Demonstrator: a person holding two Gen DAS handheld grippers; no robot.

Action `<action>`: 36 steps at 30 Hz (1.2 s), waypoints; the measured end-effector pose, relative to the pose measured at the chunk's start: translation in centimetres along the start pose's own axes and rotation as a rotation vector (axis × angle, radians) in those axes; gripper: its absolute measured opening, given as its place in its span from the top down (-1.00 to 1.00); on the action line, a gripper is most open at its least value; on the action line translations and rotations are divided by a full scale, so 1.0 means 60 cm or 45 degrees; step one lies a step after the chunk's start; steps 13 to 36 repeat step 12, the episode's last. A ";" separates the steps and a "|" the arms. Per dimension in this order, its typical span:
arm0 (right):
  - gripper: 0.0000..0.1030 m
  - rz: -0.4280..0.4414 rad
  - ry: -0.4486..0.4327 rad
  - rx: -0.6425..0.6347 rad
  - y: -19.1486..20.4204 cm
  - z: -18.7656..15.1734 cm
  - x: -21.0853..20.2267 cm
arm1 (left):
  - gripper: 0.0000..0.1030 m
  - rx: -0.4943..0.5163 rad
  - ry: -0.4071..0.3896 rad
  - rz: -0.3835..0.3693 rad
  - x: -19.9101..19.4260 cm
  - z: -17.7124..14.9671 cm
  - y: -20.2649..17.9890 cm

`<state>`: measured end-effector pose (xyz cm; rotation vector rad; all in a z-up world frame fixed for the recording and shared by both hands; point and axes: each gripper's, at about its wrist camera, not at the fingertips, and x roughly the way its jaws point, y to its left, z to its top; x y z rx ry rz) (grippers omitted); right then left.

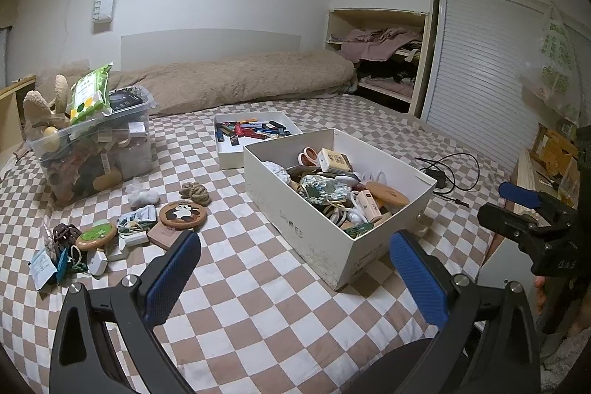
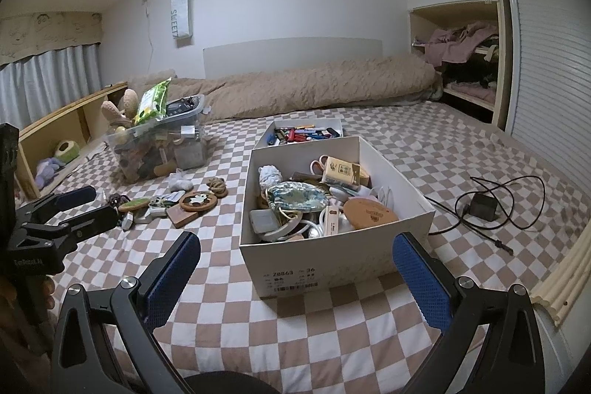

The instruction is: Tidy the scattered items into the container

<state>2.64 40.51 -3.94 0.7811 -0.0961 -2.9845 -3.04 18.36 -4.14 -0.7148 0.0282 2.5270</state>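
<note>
A white shoebox point(image 1: 295, 224) point(image 2: 314, 268), full of small items, stands on the checkered bed. Scattered things lie to its left: a round panda coaster point(image 1: 183, 215) point(image 2: 198, 200), a green round coaster point(image 1: 96, 236), a rope knot point(image 1: 194, 192) point(image 2: 218, 186), a brown block point(image 1: 166, 234), white adapters and packets. My left gripper point(image 1: 295, 268) hovers open and empty over the bed, in front of the box's near corner. My right gripper point(image 2: 295, 268) is open and empty too, just before the box's labelled end.
A clear plastic bin point(image 1: 96, 154) point(image 2: 159, 150) piled with toys and a wipes pack stands at the back left. A box lid point(image 1: 255, 135) holds several pens and batteries. A black charger with cable point(image 2: 484, 205) lies right of the box. A rolled blanket point(image 1: 251, 80) lies at the headboard.
</note>
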 end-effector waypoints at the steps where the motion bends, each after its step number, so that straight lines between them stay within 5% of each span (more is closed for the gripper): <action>1: -1.00 -0.001 0.002 -0.002 0.000 -0.001 0.000 | -1.00 0.000 0.001 -0.001 0.000 0.001 -0.001; 36: -1.00 -0.001 0.004 -0.005 0.002 -0.002 0.000 | -1.00 -0.026 -0.018 0.056 -0.001 0.002 0.005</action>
